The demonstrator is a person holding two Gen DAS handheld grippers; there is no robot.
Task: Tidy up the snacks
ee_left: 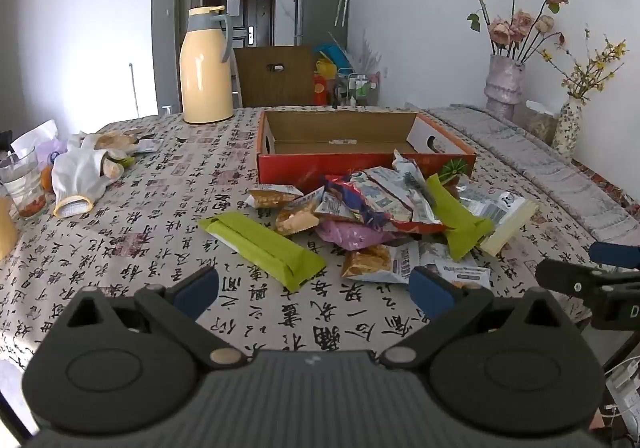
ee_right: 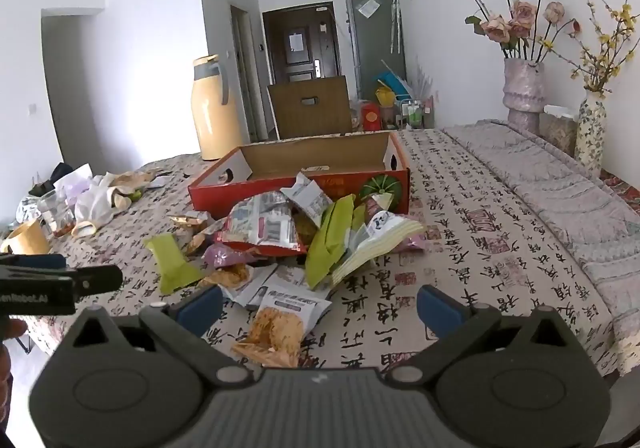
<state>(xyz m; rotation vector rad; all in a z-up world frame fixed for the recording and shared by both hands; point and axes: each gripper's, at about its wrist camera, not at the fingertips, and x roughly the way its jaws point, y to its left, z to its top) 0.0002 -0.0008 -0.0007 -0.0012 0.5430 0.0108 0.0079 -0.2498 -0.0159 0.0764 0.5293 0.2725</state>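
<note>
A pile of snack packets [ee_left: 384, 208] lies on the table in front of an open, empty red cardboard box [ee_left: 360, 140]. A long green packet [ee_left: 264, 244] lies apart at the pile's left. My left gripper [ee_left: 314, 294] is open and empty, just short of that green packet. In the right wrist view the pile [ee_right: 288, 236] and box [ee_right: 304, 176] show too. My right gripper [ee_right: 320, 308] is open and empty, with a small cracker packet [ee_right: 280, 324] lying between its fingers on the table.
A yellow thermos [ee_left: 206, 68] stands at the back left. Gloves and bags [ee_left: 86, 168] and a glass [ee_left: 22, 184] lie at the left. Vases with flowers [ee_left: 504, 84] stand at the right by a folded grey quilt [ee_left: 560, 176].
</note>
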